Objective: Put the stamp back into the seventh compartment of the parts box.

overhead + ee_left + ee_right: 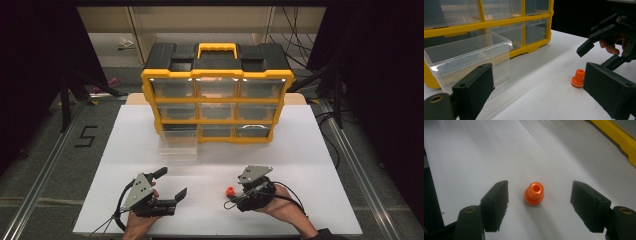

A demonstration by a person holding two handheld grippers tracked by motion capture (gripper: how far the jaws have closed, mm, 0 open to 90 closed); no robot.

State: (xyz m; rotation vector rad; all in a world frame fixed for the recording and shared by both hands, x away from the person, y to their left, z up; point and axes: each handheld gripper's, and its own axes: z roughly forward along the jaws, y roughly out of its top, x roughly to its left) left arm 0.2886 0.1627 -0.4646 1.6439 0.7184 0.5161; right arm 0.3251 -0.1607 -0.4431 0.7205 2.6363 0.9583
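A: Orange plug (534,194) is standing upright on the white table (300,150), well in front of the yellow organiser (216,100) and apart from it. In the right gripper view it is sat between the jaws of the right gripper (539,203), gaps visible on both sides, no contact made. Jaws are partly spread, not gripping.

B: Noted. How should the grip be taken?

A: The plug should be kept centred so both pads land together; otherwise it will likely be tipped or skidded. The narrow neck is best avoided; the wider base collar should be pinched, low, with the pads square to it. Closing should be done slowly, since the part looks light.

B: Left side?

A: Left gripper (170,186) is held wide open and empty, near the table's front left. Nothing is between its jaws.

B: Counts?

A: One orange plug. One organiser, nine clear drawers counted in a three-by-three grid. One of them, the bottom-left drawer (178,141), is pulled out and appears empty; glare makes the contents of the others hard to judge. Two grippers. One black-and-yellow carry handle (217,49) on top.

B: Destination?

A: Probably the open drawer, judged from the layout.
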